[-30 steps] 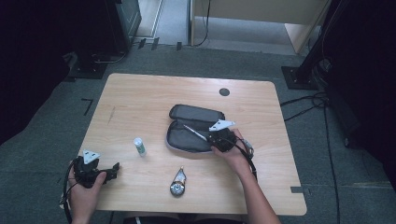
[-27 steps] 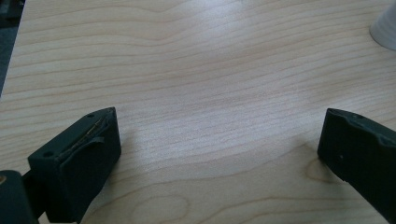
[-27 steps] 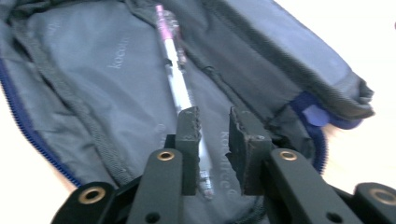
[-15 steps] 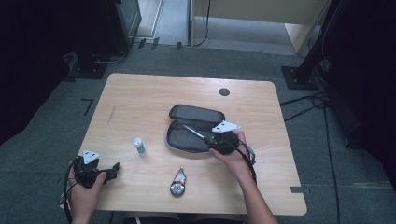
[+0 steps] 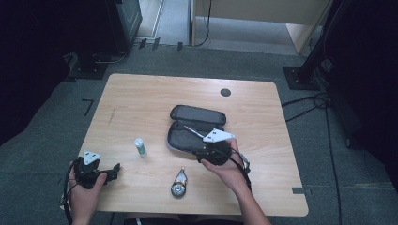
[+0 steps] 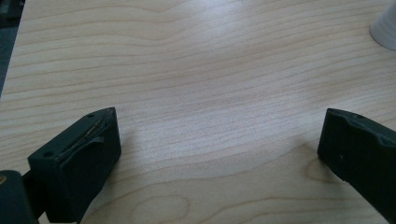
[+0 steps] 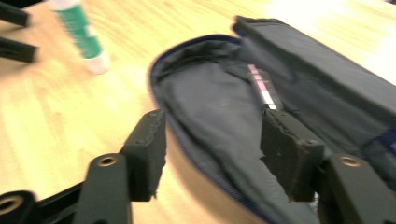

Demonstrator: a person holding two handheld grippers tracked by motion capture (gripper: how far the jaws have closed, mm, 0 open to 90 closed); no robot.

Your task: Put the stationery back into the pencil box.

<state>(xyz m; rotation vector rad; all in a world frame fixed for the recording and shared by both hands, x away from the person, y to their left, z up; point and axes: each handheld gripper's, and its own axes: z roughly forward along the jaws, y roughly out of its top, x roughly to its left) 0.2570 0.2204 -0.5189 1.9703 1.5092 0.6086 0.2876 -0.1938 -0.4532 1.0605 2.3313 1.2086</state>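
Lying open at the table's (image 5: 141, 98) centre, the dark zip case (image 5: 195, 126) shows grey lining and a slim pen (image 7: 262, 88); right gripper (image 5: 204, 154), empty jaws just opening, at its near edge; left gripper (image 6: 219, 154) spread over bare wood

Glue stick (image 5: 139, 146): green and white, lying on the table (image 5: 141, 98), left of centre.
Small round gadget (image 5: 179, 184): near the front edge.
Dark round grommet (image 5: 225, 92): far right part.
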